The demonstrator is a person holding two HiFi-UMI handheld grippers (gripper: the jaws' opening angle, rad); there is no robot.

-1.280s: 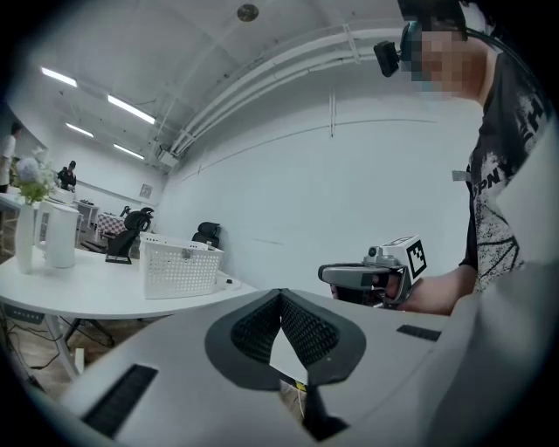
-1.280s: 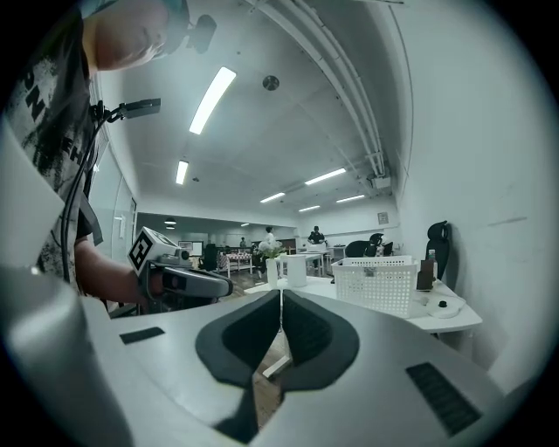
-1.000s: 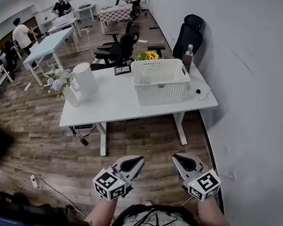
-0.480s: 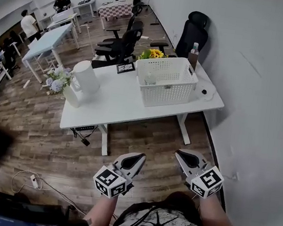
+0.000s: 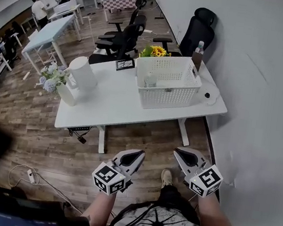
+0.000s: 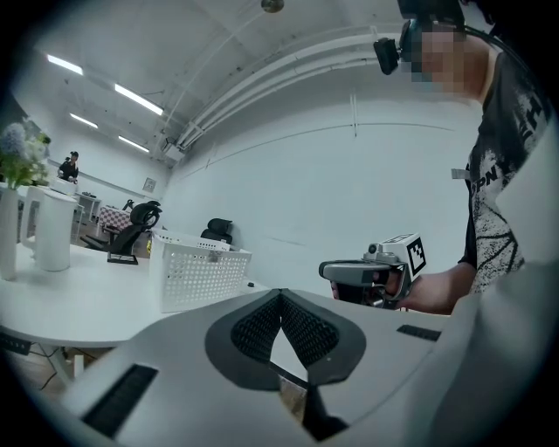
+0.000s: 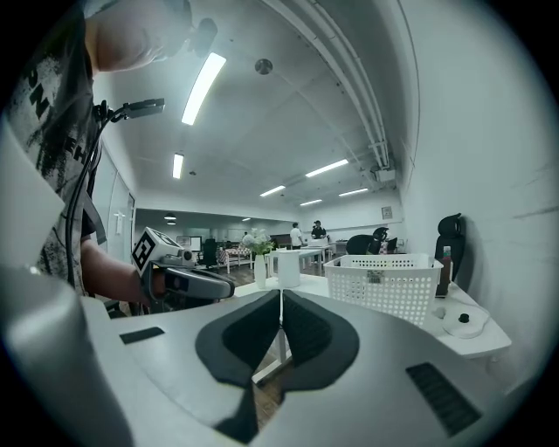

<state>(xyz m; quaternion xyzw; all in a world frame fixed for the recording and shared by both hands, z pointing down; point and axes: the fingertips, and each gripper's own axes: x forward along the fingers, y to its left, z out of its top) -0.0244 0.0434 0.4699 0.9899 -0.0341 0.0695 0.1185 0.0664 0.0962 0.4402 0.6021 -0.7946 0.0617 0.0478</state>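
- Left gripper (image 5: 137, 156): jaws together, nothing between them; held over the wood floor (image 5: 35, 132).
- Right gripper (image 5: 179, 154): jaws likewise together, empty; just beside the left.
- Table (image 5: 106, 108): white, ahead of both grippers, well apart.
- Basket (image 5: 167, 85): white, on the table, ahead of the grippers; contents hard to make out.
- Sunflowers (image 5: 157, 51): beyond the basket, partly hidden by it.
- Jug (image 5: 82, 72): white, ahead-left of the left gripper.

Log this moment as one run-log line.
left claw: shut, empty | right claw: shut, empty | position: both above wood floor, short of white table | on table: white basket
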